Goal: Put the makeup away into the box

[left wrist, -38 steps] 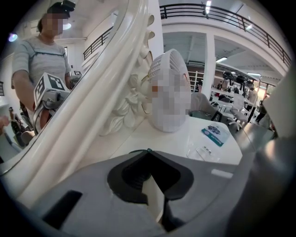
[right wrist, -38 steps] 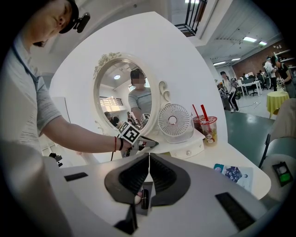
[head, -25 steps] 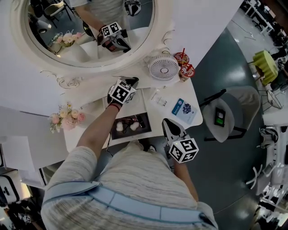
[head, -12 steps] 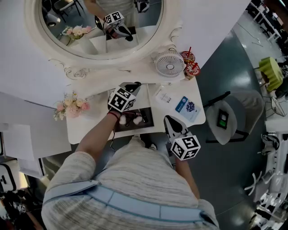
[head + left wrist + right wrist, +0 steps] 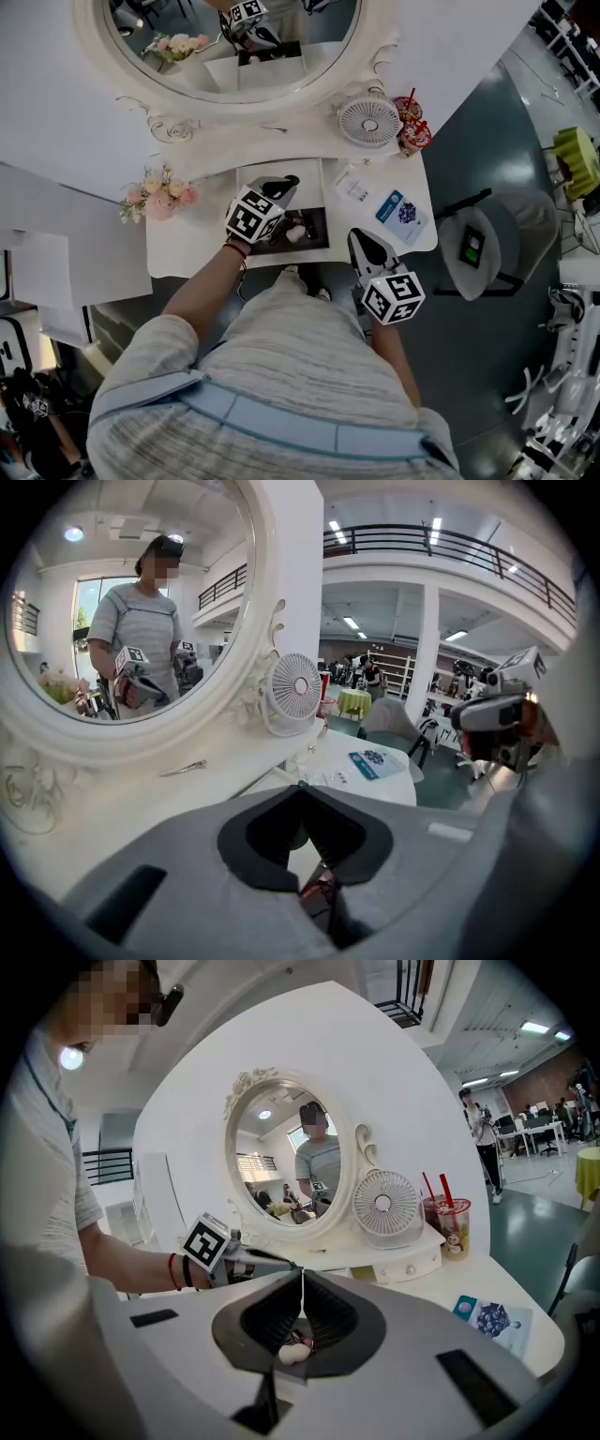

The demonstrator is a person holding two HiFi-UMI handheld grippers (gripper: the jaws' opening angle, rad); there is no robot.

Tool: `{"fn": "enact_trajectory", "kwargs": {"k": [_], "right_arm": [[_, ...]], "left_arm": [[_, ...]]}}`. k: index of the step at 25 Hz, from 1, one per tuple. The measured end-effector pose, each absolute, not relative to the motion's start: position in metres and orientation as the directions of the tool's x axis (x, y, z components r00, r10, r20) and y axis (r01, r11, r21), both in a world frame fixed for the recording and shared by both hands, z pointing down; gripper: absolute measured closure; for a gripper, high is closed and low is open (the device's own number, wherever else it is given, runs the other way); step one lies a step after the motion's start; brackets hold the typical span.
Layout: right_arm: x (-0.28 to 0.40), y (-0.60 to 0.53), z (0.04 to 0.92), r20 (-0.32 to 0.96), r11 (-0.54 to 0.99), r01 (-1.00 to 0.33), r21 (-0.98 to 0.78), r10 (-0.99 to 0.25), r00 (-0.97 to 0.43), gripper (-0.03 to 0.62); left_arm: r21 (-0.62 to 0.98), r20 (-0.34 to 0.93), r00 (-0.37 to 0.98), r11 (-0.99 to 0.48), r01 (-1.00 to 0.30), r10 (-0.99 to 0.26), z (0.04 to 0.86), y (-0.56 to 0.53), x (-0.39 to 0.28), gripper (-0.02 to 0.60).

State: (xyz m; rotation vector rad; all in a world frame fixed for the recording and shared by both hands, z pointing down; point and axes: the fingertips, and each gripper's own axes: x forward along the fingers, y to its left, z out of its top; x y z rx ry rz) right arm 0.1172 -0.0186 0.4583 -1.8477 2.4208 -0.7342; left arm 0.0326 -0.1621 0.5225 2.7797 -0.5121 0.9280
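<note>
A dark open box (image 5: 311, 240) lies near the front edge of the white vanity table (image 5: 187, 248), with pale round puffs (image 5: 296, 233) inside. My left gripper (image 5: 286, 181) is shut with nothing between its jaws. Its marker cube hangs over the box's left end and its tips point at the mirror. In the left gripper view the shut left gripper (image 5: 302, 786) hides most of the box. My right gripper (image 5: 356, 235) is shut and empty, just right of the box at the table's front. Below the tips of the right gripper (image 5: 302, 1269), one puff (image 5: 293, 1354) shows.
An oval mirror (image 5: 234, 47) stands at the back, with a small white fan (image 5: 368, 120) and two drink cups (image 5: 412, 133) to its right. A white packet (image 5: 352, 187) and a blue booklet (image 5: 400, 211) lie right of the box, flowers (image 5: 157, 197) left. A grey chair (image 5: 487, 246) stands beside the table.
My left gripper has drawn back from the mirror side toward the table's front, so its cube now hangs over the box. The right gripper has stayed put. Both stay shut.
</note>
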Motion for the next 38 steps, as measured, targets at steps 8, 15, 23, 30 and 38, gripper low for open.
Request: {"fn": "enact_trajectory", "kwargs": {"k": [8,15,23,30,38], "right_arm": [[0.107,-0.014,0.459,0.274,0.223,-0.904,-0.364,-0.902,-0.333,0.585],[0.097,-0.009,0.464,0.285,0.238,-0.900,-0.366,-0.892,-0.352,0.585],[0.092,-0.009,0.465,0.285,0.250,-0.896,-0.366,-0.887,-0.364,0.583],[0.098,-0.011,0.463,0.281,0.241,-0.898,-0.369,-0.892,-0.355,0.583],[0.101,-0.015,0.462,0.273,0.237,-0.897,-0.373,-0.896,-0.351,0.583]], "left_arm": [[0.073,0.659,0.711,-0.921,-0.382,-0.243,0.551,-0.121,-0.004,0.558],[0.094,0.674,0.699,-0.911,-0.402,-0.239,0.567,-0.104,-0.024,0.558],[0.118,0.684,0.696,-0.908,-0.402,-0.219,0.579,-0.092,-0.027,0.557],[0.133,0.694,0.690,-0.904,-0.405,-0.207,0.583,-0.093,-0.026,0.557],[0.160,0.709,0.689,-0.918,-0.363,-0.149,0.587,-0.086,-0.022,0.419]]}}
